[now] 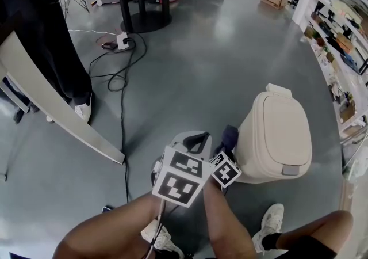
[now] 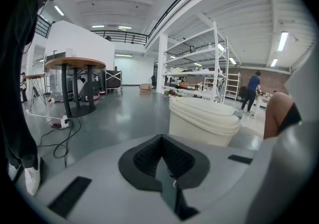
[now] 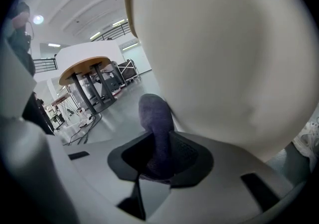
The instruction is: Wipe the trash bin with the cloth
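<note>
Left gripper [image 2: 160,142] closed and empty; right gripper [image 3: 158,144] clamped on cloth [image 3: 154,113].

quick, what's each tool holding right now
left tool: closed, nothing in it.
right tool: closed on the cloth, right beside the trash bin.

The bin [image 1: 276,137] is smooth cream plastic with a soft sheen. The cloth [image 3: 153,111] looks soft, fuzzy and matt. The floor [image 1: 201,62] is glossy grey. The left gripper [image 2: 161,141] and right gripper [image 3: 158,141] have matt grey plastic shells and black ribbed pads [image 2: 148,157].
</note>
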The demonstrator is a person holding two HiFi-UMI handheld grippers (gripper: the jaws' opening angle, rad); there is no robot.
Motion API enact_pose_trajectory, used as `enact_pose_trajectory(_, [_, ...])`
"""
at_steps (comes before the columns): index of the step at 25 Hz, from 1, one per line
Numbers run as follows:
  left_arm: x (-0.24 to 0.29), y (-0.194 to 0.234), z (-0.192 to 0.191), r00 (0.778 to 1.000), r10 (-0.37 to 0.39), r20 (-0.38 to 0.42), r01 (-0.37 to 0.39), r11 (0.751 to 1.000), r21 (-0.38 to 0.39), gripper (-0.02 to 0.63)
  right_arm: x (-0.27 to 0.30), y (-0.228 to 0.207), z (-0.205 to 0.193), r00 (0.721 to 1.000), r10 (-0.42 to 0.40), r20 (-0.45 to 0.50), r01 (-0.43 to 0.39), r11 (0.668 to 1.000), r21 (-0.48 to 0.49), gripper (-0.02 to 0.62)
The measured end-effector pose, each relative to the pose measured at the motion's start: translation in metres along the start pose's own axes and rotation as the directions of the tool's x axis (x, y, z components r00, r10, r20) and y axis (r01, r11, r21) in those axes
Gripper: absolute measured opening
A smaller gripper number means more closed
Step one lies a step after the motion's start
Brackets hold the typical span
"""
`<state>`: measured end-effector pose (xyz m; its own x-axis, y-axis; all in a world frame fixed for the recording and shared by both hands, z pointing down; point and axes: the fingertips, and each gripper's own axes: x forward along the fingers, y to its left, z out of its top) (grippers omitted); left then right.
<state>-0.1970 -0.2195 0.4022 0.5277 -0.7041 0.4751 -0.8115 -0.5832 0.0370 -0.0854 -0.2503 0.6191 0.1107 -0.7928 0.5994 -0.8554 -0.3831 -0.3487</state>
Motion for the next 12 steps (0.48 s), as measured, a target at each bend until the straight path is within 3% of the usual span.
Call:
enact_pose_trajectory(2, [-0.001, -0.001, 0.001, 1.000, -0.005, 0.002, 0.005, 1.000, 0.001, -0.003, 0.000, -0.020, -0.006, 0.994, -0.101, -0.030, 0.099, 0.993, -0.056, 0.100])
enact_pose_trajectory(4, [0.000, -0.001, 0.001, 1.000, -0.008, 0.004, 0.008, 1.000, 0.001, -0.003, -0.012, -0.061, 0.000, 0.947, -0.322, -0.013, 0.313, 0.928, -0.204, 0.100])
enact_pose_trajectory(6, [0.002, -0.001, -0.001, 1.000, -0.008, 0.001, 0.008, 1.000, 0.000, -0.003, -0.022, -0.081, 0.006, 0.903, -0.430, 0.023, 0.418, 0.861, -0.290, 0.100])
enact_pose_trajectory(8, [0.004, -0.002, -0.002, 1.000, -0.010, -0.004, 0.010, 1.000, -0.002, -0.003, -0.025, -0.079, 0.006, 0.903, -0.428, 0.031, 0.416, 0.855, -0.311, 0.100])
enact_pose_trajectory(12, [0.005, -0.003, -0.003, 1.000, -0.014, -0.009, 0.014, 1.000, -0.001, -0.003, -0.023, -0.053, -0.004, 0.953, -0.302, 0.008, 0.292, 0.914, -0.282, 0.100])
